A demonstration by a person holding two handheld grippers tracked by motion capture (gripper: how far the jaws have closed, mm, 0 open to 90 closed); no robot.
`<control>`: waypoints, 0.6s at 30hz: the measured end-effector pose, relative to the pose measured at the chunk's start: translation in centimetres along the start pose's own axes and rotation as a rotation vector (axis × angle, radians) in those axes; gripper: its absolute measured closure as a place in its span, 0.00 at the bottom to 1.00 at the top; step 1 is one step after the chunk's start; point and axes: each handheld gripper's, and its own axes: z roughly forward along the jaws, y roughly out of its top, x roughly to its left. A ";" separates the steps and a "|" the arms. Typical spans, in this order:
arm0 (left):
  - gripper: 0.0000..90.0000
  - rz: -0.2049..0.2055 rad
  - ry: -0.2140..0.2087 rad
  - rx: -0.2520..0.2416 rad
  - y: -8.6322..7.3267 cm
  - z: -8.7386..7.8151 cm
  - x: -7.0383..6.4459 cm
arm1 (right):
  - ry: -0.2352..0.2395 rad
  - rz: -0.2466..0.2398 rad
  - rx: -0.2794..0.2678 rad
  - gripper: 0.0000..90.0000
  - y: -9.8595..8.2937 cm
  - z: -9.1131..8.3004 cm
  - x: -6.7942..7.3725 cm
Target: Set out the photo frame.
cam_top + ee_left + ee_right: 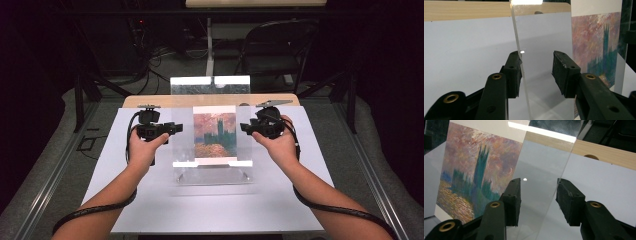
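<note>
A clear acrylic picture stand (183, 145) stands upright mid-table and holds a painted print (215, 134) of dark towers under a pink sky. My left gripper (178, 128) is at the stand's left edge and my right gripper (244, 128) at its right edge. In the left gripper view the left gripper (536, 56) is open, with the clear sheet (544, 37) between the jaws, its edge close to the left pad, and the print (596, 42) beyond. The right gripper (538, 182) is open astride the clear sheet (541, 160), beside the print (479, 165).
The stand rests on a white board (150, 200) with a wooden strip (150, 101) along its far side. A second clear panel (210, 85) stands behind that. A folding chair (280, 45) and floor cables (155, 60) lie beyond the table.
</note>
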 end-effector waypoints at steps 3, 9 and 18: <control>0.67 0.014 0.001 0.000 -0.2 -0.4 -0.3 | -0.006 -0.018 -0.006 0.62 -0.1 -0.5 0.3; 0.68 0.038 -0.002 -0.003 -0.6 -1.1 -0.7 | 0.007 -0.033 -0.012 0.63 -0.4 -1.4 0.7; 0.72 0.030 -0.025 -0.034 -1.5 -2.3 -1.1 | 0.032 -0.036 -0.022 0.66 -0.9 -2.6 1.0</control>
